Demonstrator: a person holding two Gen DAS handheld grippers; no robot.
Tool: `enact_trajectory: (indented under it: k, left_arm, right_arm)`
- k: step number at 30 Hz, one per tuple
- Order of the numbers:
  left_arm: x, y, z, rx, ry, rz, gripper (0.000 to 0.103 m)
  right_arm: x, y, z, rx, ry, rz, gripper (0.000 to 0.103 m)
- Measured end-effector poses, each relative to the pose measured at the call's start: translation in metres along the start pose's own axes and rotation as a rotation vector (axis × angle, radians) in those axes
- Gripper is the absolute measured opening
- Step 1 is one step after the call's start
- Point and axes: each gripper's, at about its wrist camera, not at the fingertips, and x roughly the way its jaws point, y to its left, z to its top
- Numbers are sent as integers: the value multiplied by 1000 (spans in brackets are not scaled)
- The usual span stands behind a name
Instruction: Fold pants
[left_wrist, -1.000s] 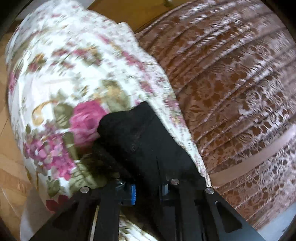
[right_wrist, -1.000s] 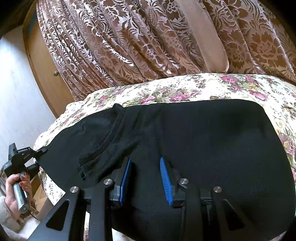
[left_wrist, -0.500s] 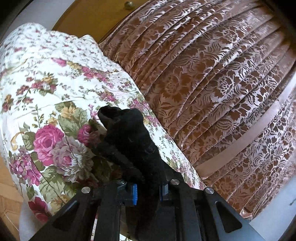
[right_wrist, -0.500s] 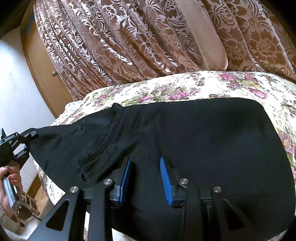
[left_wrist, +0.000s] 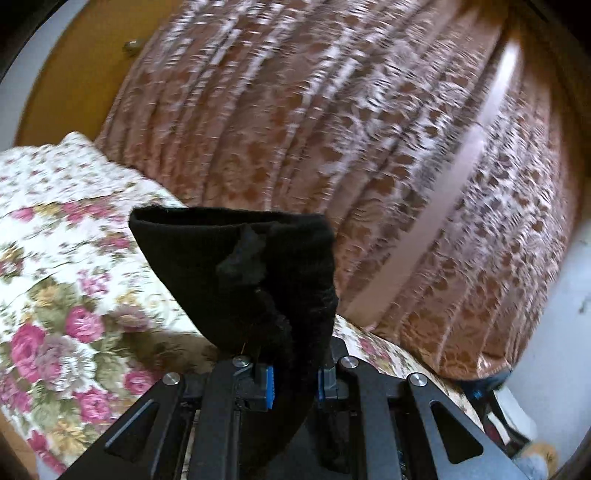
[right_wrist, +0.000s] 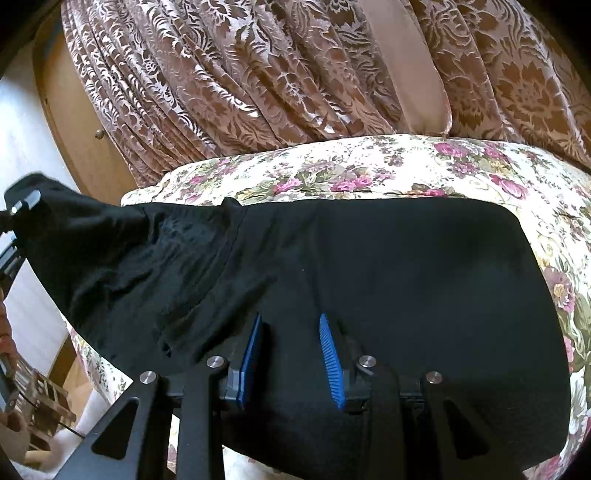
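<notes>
The pants are showing plain black. The bedspread is showing cream with pink roses and olive-green leaves. The curtain is hanging in brown with a pale, shiny floral damask pattern. The fingers are wearing bright blue ribbed pads on black frames. The door is showing orange-brown wood.
</notes>
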Motion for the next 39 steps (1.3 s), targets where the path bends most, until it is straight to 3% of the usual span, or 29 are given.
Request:
enact_trajectory:
  k: [20,27,33,36,39]
  left_arm:
    - [49,-115,-45,203,231,-288,15]
    - [74,-143,-82,243,352,-368,15]
    - [107,-153,-134,260,532,-408,16]
    - [117,-157,-159,306,597,-387,24]
    - [116,-156,-169,296,635,-421,45]
  right_arm:
    - [-20,-18,10,35,7,-66,33]
    - [-37,-51,10,138,-27,-71,33]
    - [-56,-83,12,255,-87,-60,33]
    - [-58,-95,11,311,-85,-53,33]
    - [-63,-105,7,384,-93,7,33]
